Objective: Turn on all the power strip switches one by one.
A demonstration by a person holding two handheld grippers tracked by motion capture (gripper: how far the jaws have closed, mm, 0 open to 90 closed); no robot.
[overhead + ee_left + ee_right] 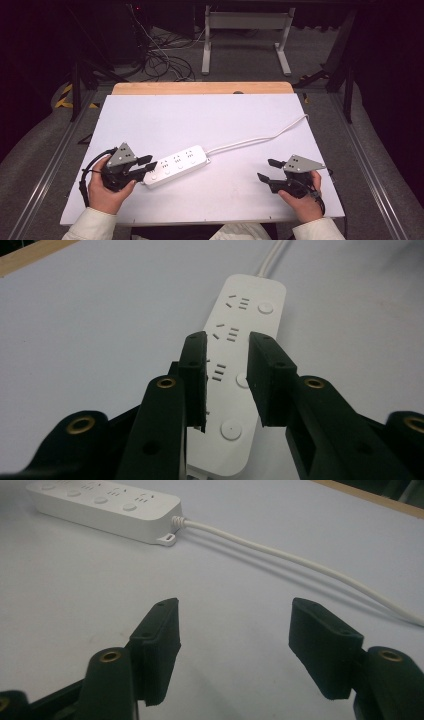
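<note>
Left tongs point(148, 165) poised over the power strip's point(177, 165) near end

Both tongs are released; right tongs point(266, 170) wait well right of the strip. Next, probably: lower and press a switch.

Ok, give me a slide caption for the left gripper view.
Left gripper poised with jaws apart over the near end of a white power strip.

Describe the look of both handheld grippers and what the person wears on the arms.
Both the left gripper and right gripper are black, with two blocky jaws, brass-ringed holes, a grey three-cornered plate on top, and a trailing black cable. The sleeves are cream.
</note>
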